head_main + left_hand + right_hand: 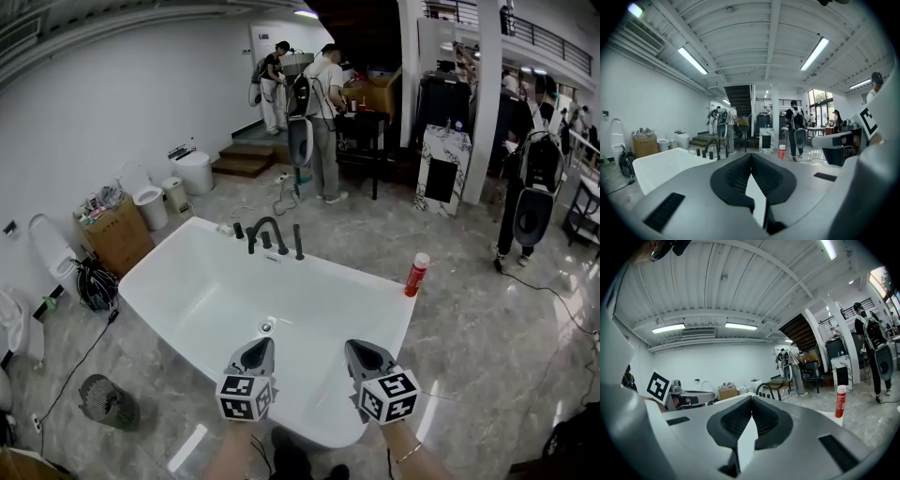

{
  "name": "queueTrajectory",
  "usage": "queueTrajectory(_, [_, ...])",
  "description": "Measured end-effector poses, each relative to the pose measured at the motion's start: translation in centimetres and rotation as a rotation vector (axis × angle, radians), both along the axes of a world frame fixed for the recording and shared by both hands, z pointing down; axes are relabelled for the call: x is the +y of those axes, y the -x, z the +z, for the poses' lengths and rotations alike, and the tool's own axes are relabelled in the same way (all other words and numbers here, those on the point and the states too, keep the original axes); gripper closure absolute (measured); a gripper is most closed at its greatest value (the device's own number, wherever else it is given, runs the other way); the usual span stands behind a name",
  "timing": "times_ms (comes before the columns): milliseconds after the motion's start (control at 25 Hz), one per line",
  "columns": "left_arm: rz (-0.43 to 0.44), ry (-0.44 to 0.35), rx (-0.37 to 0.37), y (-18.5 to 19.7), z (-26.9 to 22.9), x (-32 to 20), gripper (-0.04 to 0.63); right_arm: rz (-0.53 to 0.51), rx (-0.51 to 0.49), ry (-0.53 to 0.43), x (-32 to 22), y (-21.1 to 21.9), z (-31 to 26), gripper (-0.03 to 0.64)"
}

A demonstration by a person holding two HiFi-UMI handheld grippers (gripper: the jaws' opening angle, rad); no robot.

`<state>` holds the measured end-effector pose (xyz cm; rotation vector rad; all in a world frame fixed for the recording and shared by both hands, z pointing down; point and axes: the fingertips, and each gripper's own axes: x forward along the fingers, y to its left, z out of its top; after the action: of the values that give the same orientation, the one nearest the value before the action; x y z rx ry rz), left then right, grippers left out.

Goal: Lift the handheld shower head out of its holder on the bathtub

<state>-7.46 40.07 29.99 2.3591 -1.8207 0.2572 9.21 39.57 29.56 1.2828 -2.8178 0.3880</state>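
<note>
Left tool [257, 357] and right tool [367, 358] are being held shut, empty, above the near rim of the bathtub [159, 272]. Shower head [298, 241] is being seen upright in its far-rim holder; judged stiff and slippery, so its slim shaft is being favoured for gripping.

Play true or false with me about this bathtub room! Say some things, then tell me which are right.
1. The left claw and right claw are both shut and empty. True.
2. A red bottle stands on the tub's corner. True.
3. The black tap sits at the tub's far end. True.
4. The tub is full of water. False: no water shows in it.
5. The left claw holds the tap. False: it is at the near end, well apart from the tap.
</note>
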Motion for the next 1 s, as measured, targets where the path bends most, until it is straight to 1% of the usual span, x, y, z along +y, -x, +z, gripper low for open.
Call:
queueTrajectory(280, [0.032,0.028,0.02,5.5,1.6,-8.3,0.575,0.016,0.001,0.032,-7.7,6.0,1.1,0.611])
queueTrajectory(640, [0.106,0.064,0.052,15.6,3.1,-21.2,0.575,0.069,0.019,0.072,-19.4,16.5,1.9,0.611])
queueTrajectory(840, [0.159,0.08,0.074,20.2,4.6,-27.6,0.575,0.118,0.035,0.095,-24.9,20.9,2.9,0.611])
queueTrajectory(1000, [0.178,0.09,0.096,23.2,5.6,-30.9,0.575,0.156,0.032,0.109,-27.7,23.3,3.6,0.611])
